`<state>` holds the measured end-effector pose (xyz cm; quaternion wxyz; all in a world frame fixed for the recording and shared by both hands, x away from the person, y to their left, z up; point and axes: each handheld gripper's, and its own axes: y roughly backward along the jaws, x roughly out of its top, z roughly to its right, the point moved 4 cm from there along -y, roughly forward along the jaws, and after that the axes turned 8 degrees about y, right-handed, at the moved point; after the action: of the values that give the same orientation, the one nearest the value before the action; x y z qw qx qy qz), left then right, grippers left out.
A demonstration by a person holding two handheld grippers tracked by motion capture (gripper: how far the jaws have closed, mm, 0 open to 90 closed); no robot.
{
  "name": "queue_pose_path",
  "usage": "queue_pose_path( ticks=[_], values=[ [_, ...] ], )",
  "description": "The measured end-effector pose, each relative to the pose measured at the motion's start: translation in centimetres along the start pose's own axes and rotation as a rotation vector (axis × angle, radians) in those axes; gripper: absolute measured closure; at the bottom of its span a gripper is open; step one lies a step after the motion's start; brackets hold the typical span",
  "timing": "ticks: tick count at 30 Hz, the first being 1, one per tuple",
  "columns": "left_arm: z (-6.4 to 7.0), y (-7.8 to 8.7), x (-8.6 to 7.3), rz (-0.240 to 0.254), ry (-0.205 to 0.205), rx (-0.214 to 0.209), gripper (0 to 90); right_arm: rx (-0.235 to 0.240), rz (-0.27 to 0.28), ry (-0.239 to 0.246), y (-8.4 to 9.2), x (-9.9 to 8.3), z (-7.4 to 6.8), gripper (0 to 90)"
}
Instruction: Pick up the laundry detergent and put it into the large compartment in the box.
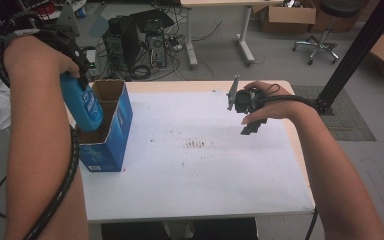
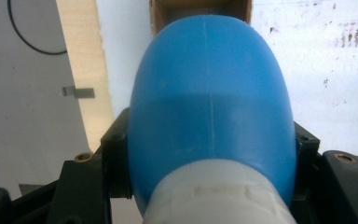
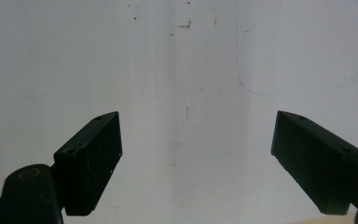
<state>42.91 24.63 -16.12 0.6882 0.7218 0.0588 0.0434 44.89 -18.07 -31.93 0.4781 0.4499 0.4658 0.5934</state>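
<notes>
Gripping a blue bottle (image 1: 82,102) by its upper body, the left tongs (image 2: 209,154) clenched on either flank just above the white cap end (image 2: 214,196), bottom of the bottle pointing away and down toward the open mouth of a blue carton (image 1: 107,127). Held tilted like that, likely so the bottle can slide base-first into the carton's cardboard-lined opening; bottle poised over that opening at the desk's left edge, lower end at or just inside the rim, contact with the carton walls not possible to judge. Carton standing upright at the left edge of the desk (image 1: 205,170), toward the far corner, open top facing up, presumably parked there to receive the bottle.

Right tongs (image 1: 251,125) released, jaws wide apart with nothing between them, hovering above the bare white surface near the far right corner, well apart from the carton; probably kept out of the way while the left hand works.

Hard to make out: bottle label too small and blurred to read; carton interior mostly shadowed and blocked by the bottle; left tongs' pads largely covered by the bottle's bulge; small dark specks mid-desk of unclear nature.
</notes>
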Motion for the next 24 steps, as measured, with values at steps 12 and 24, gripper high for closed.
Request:
queue_pose_path(
  ticks=[12,24],
  values=[
    [0.2,-4.8,0.3,-0.029,-0.01,-0.017,38.0,-0.004,0.007,0.0,0.1,-0.1,0.0,16.5],
    [1.0,-10.3,0.8,-0.067,-0.036,-0.029,38.0,-0.003,0.002,-0.001,0.0,-0.1,0.0,16.4]
  ],
)
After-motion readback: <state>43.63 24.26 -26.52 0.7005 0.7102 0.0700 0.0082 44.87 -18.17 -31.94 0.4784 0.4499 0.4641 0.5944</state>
